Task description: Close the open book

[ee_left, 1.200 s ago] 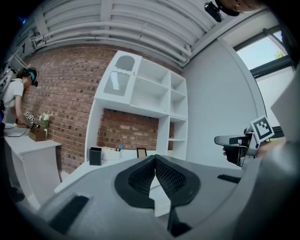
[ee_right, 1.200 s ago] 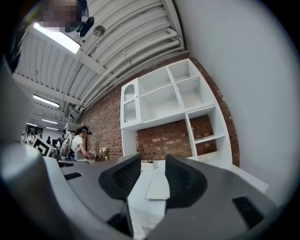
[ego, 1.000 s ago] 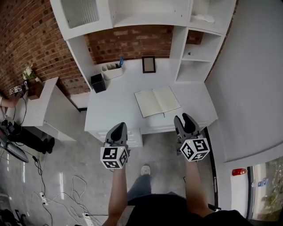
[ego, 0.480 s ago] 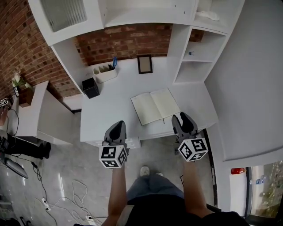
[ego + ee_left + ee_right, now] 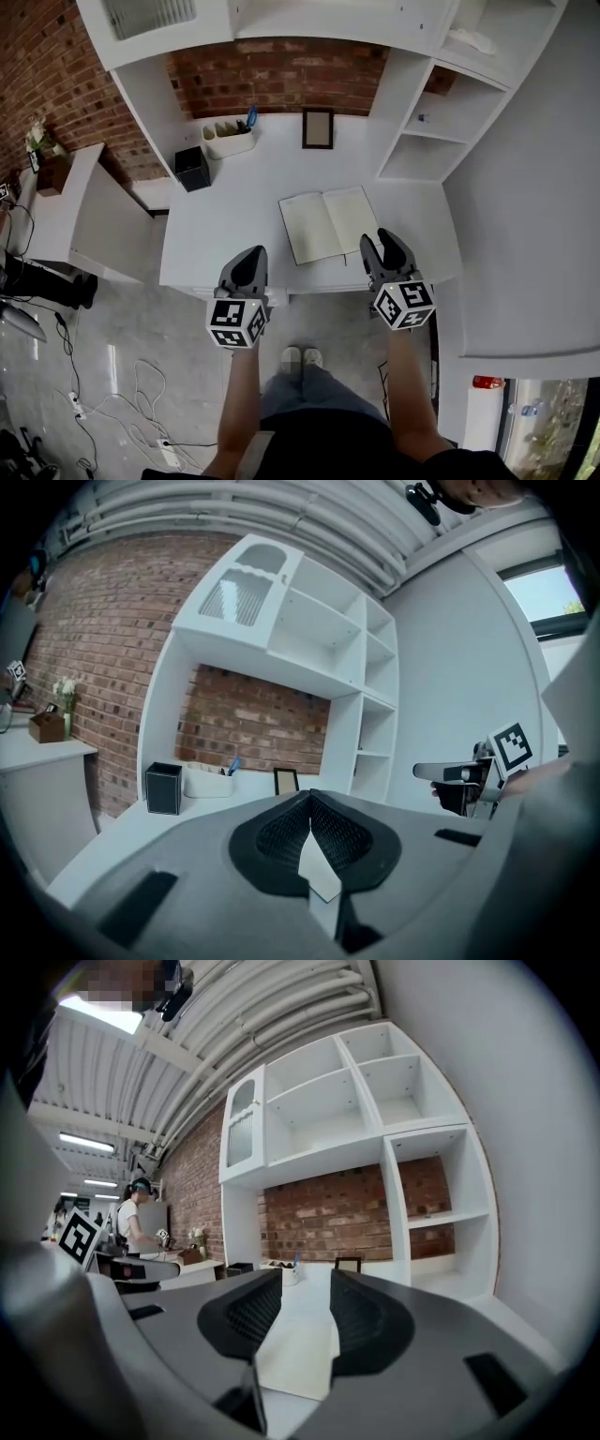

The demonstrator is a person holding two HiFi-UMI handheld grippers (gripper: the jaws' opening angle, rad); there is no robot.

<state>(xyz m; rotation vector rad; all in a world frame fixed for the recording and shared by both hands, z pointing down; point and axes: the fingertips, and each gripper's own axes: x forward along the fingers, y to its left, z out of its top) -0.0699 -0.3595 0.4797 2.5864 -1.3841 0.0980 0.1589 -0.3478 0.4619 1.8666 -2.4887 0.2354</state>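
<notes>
Book (image 5: pixel 328 225): lies open and flat on the desk (image 5: pixel 225 234), pages up and blank, close to the front edge and right of the middle.
Left gripper (image 5: pixel 251 253): over the desk's front edge, well left of the book; its jaws meet at the tips with nothing caught between them.
Right gripper (image 5: pixel 385 236): just beside the book's near right corner, pointing toward the back wall; its jaws stand apart and grip nothing (a pale page shows through the gap, lying beyond the pads).
Contact: neither gripper is on the book; whether the right one brushes the corner cannot be told.
Back of desk: a small picture frame (image 5: pixel 318 128) stands against the brick, a white pen holder (image 5: pixel 230 142) left of it, and a black box (image 5: pixel 192 169) further left.
</notes>
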